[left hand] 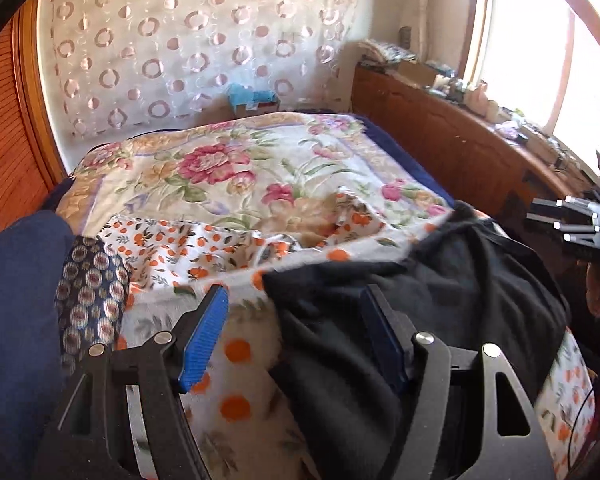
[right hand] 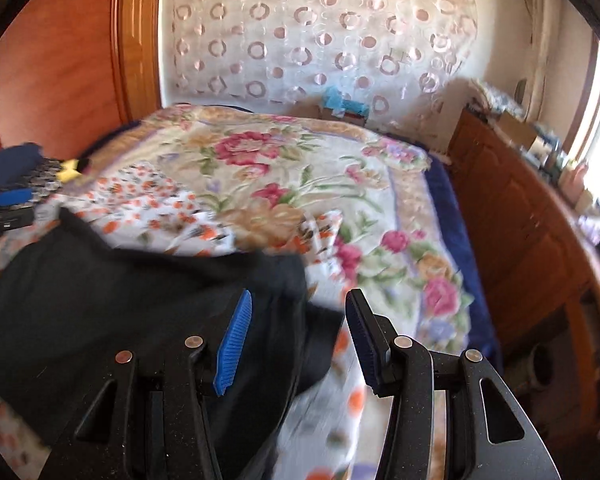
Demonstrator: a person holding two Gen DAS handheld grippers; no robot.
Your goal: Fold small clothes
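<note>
Your left gripper (left hand: pixel 296 336) is spread wide over the near edge of the black garment (left hand: pixel 440 280), which lies on the orange-dotted cloth (left hand: pixel 236 348) on the bed (left hand: pixel 260 160). Your right gripper (right hand: pixel 296 344) is also wide, holding nothing.

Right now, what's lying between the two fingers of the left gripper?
In the left wrist view, the open left gripper spans orange-dotted fabric and the black garment's edge.
</note>
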